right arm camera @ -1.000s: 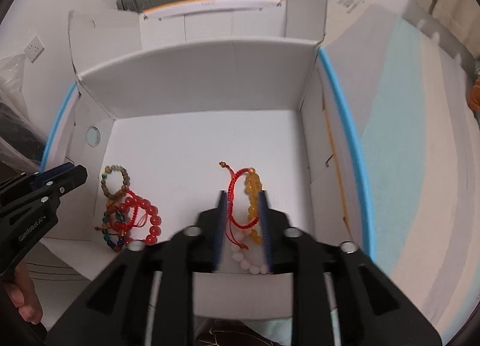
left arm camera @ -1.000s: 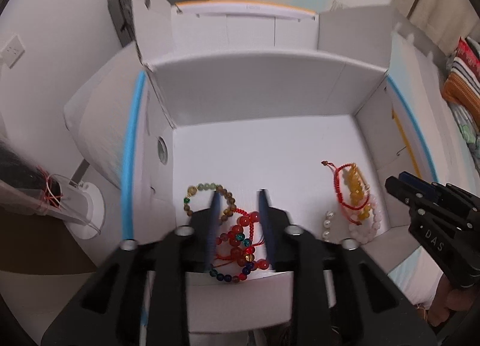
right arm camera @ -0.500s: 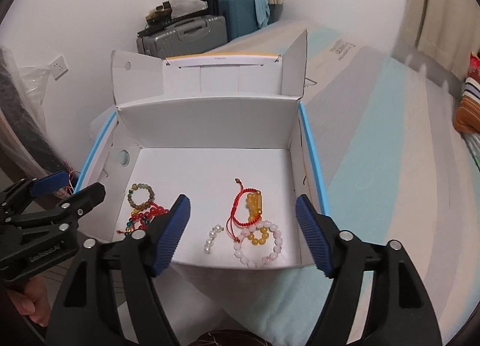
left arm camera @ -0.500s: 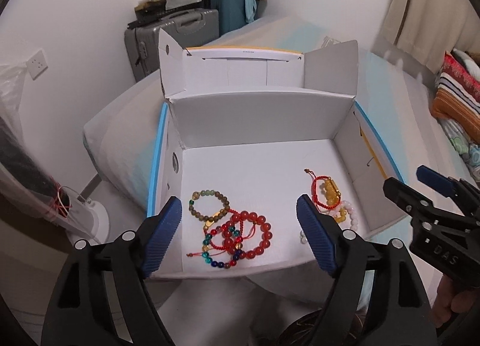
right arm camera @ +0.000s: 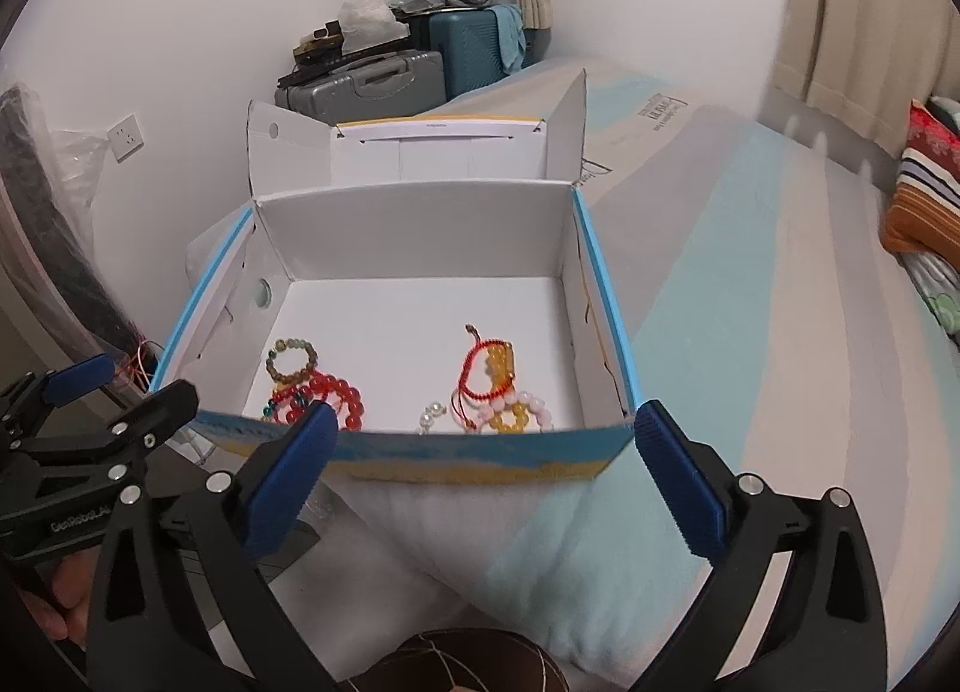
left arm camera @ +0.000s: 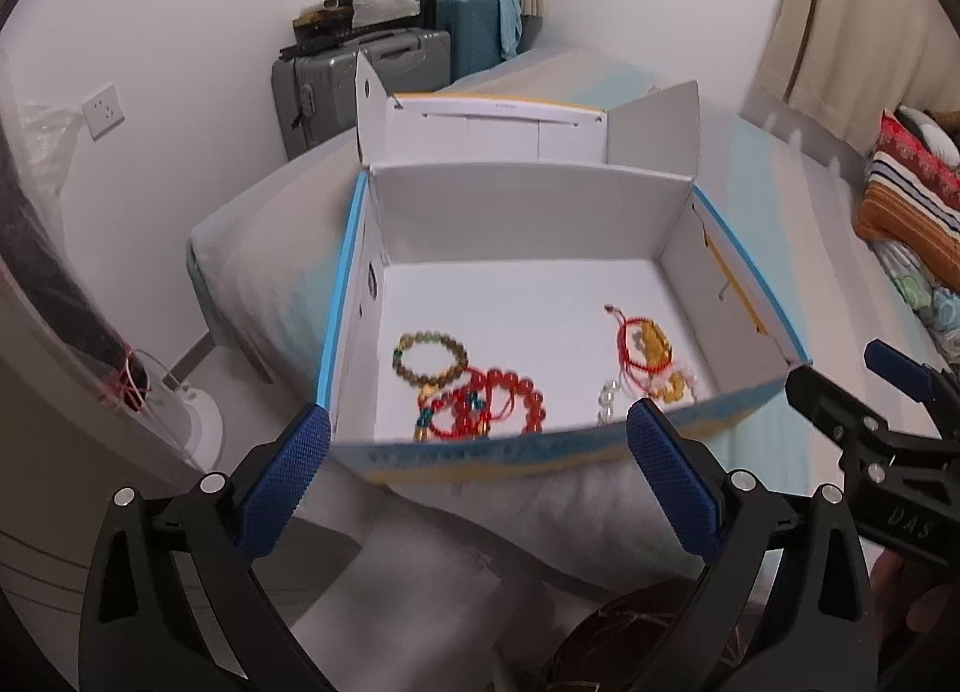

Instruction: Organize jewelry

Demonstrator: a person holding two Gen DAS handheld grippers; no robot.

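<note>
A white cardboard box (left arm camera: 528, 212) with blue edges sits open on the bed. On its floor at the left lie an olive bead bracelet (left arm camera: 429, 359) and red bead bracelets (left arm camera: 495, 407). At the right lie a red cord bracelet with yellow beads (right arm camera: 489, 371), a pink bead bracelet (right arm camera: 528, 401) and a small pearl piece (right arm camera: 432, 413). My left gripper (left arm camera: 477, 419) hangs in front of the box's near wall, its jaws opening wide with nothing between them. My right gripper (right arm camera: 486, 416) stands the same way beside it, jaws opening and holding nothing.
The box rests near the bed's corner, with the floor and a white stand (left arm camera: 198, 422) down to the left. Suitcases (left arm camera: 360, 74) stand against the far wall. Striped pillows (left arm camera: 912, 200) lie at the right. A dark brown object (right arm camera: 456, 662) is just below the grippers.
Both grippers have drawn back and up out of the box, and their jaws have spread from narrow to wide. The bracelets stay on the box floor.
</note>
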